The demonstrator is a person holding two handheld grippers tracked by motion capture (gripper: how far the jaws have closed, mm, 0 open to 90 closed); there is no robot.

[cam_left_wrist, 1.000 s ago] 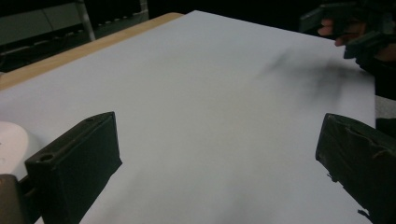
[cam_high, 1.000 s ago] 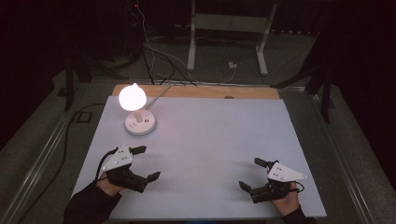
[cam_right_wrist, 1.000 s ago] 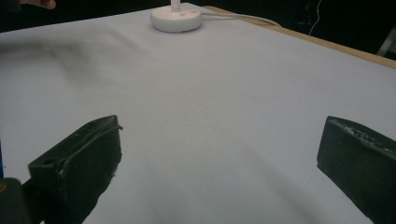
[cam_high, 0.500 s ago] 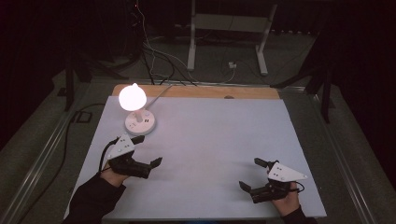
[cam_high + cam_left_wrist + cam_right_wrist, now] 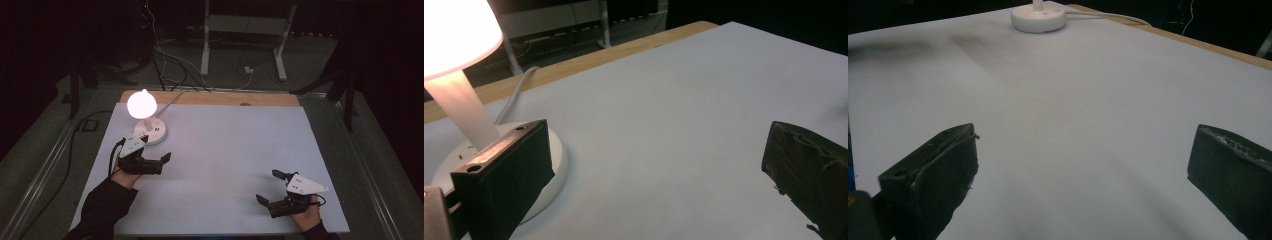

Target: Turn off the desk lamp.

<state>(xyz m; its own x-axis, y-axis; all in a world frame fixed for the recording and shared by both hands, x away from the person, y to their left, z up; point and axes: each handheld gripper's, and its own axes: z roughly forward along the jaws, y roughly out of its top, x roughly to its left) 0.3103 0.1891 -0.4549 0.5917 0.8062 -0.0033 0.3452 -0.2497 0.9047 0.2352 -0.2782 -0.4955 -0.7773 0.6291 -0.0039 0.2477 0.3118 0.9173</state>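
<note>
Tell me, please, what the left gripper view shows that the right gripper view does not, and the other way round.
In the left gripper view alone: the glowing lamp shade and its stem, seen from close, with one jaw of the left gripper right next to the lamp base; whether they touch I cannot tell. In the right gripper view alone: the whole round base far off, and the right gripper over bare sheet. Both share: two open black jaws, the white sheet, the wooden table edge and the lamp cable.

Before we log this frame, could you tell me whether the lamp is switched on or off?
On. The lamp has a shade glowing bright white in the high view and warm beside the left gripper.
</note>
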